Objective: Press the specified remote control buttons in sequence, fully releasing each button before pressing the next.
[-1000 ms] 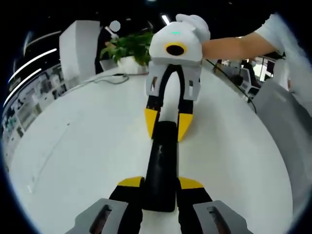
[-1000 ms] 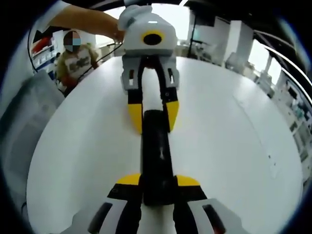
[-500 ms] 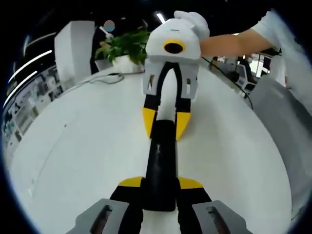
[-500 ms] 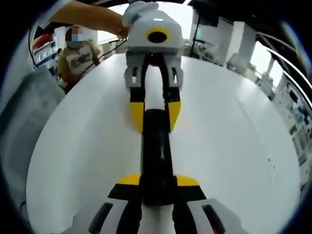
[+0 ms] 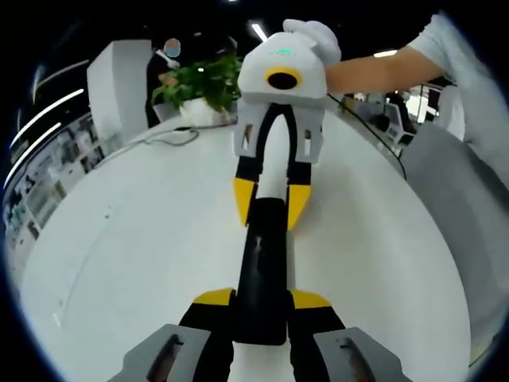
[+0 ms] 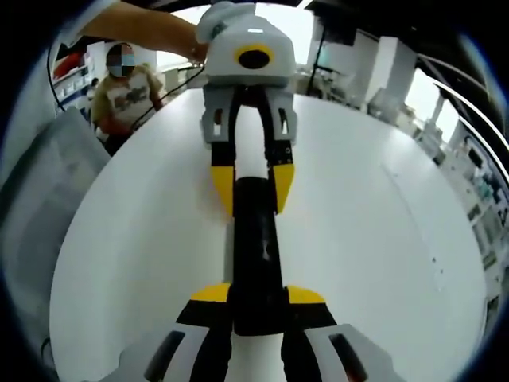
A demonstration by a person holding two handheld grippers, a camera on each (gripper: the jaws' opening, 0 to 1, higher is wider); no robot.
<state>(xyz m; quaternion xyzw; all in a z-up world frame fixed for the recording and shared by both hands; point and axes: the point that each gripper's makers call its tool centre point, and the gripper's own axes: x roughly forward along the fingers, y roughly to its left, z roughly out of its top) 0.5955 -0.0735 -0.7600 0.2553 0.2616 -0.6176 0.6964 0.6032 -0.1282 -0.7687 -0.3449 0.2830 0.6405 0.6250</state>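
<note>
An open-plan office surrounds a large white table (image 5: 119,239), with shelving along the walls, a seated person (image 6: 126,94) beyond the far edge in the right gripper view, and a potted plant (image 5: 203,83) near the table's far edge in the left gripper view, a cable (image 5: 171,137) trailing beside it. Near the middle of the table lies the long black remote control (image 5: 262,278), held at both ends: the left gripper (image 5: 261,298) clamps its near end in its own view, the right gripper (image 5: 270,203) the far end, each closed on it. The right gripper view mirrors this. The buttons are too dark to make out. No button press appears to be under way; this looks like steadying. Next, one gripper would have to let go and bring a tip down on the first button.
</note>
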